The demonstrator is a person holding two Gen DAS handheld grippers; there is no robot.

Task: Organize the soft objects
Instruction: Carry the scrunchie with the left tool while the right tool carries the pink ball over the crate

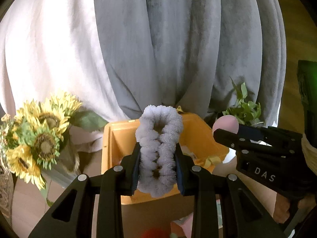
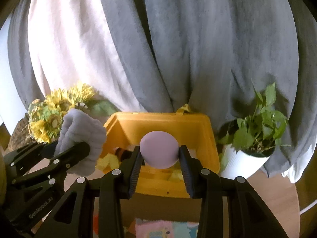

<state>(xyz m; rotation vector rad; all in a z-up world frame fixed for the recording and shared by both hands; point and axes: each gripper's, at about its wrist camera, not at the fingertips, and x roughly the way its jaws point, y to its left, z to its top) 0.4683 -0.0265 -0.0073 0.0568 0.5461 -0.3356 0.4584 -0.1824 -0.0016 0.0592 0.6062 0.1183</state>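
Note:
My left gripper (image 1: 158, 148) is shut on a fluffy lavender scrunchie (image 1: 159, 138) and holds it upright above the open yellow bin (image 1: 113, 136). My right gripper (image 2: 160, 148) is shut on a smooth pale pink ball (image 2: 159, 148) and holds it over the same yellow bin (image 2: 210, 138), which has yellow pieces inside. The scrunchie (image 2: 83, 130) and left gripper (image 2: 65, 148) show at the left of the right wrist view. The right gripper (image 1: 227, 132) with the ball (image 1: 226, 123) shows at the right of the left wrist view.
Grey and white curtains (image 1: 178, 49) hang behind the bin. A sunflower bunch (image 1: 39, 136) stands to the left, a potted green plant (image 2: 257, 130) in a white pot to the right. Colourful items (image 2: 152, 228) lie low in front.

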